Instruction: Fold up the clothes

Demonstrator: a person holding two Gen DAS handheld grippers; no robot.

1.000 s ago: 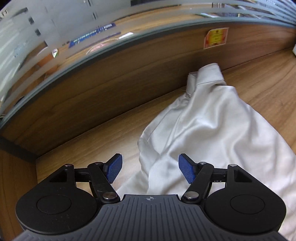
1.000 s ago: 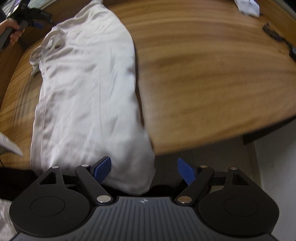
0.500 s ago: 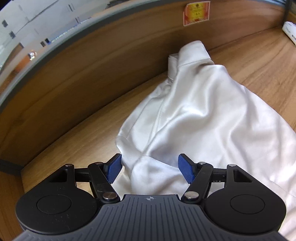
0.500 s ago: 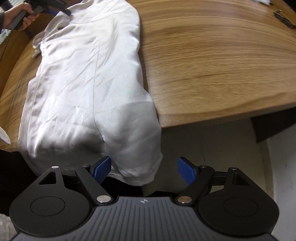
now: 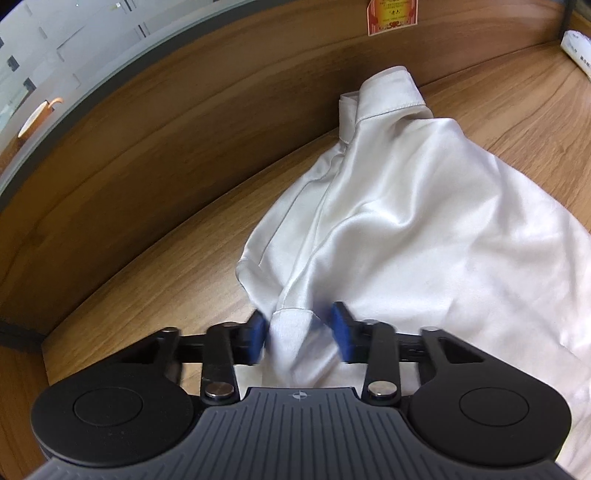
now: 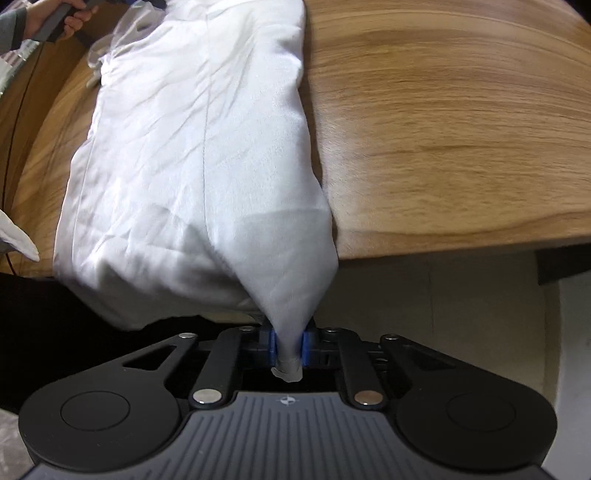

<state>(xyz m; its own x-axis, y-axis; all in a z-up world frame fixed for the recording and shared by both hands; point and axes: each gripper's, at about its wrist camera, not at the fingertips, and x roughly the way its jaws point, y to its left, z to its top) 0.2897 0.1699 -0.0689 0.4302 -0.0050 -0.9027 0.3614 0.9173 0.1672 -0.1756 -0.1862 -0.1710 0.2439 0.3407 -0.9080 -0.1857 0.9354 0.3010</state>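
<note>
A white satin shirt (image 5: 417, 225) lies lengthwise on the wooden table (image 5: 155, 269), its collar toward the far wall. My left gripper (image 5: 299, 338) is at the shirt's shoulder end; its blue pads (image 5: 341, 332) are blurred and partly closed around a fold of the cloth. In the right wrist view the same shirt (image 6: 192, 147) runs across the table (image 6: 461, 129) and hangs over its near edge. My right gripper (image 6: 288, 349) is shut on the hem corner just off that edge.
A wooden back panel (image 5: 147, 147) with a red-and-yellow sticker (image 5: 391, 14) runs behind the shirt. A white item (image 5: 578, 51) sits at the far right. The person's hand (image 6: 55, 18) holds the other gripper. White cloth (image 6: 18, 236) lies at the left.
Both grippers moved in on the shirt. The right one closed on the hem corner. The left one's pads came closer together around a fold at the shoulder end.
</note>
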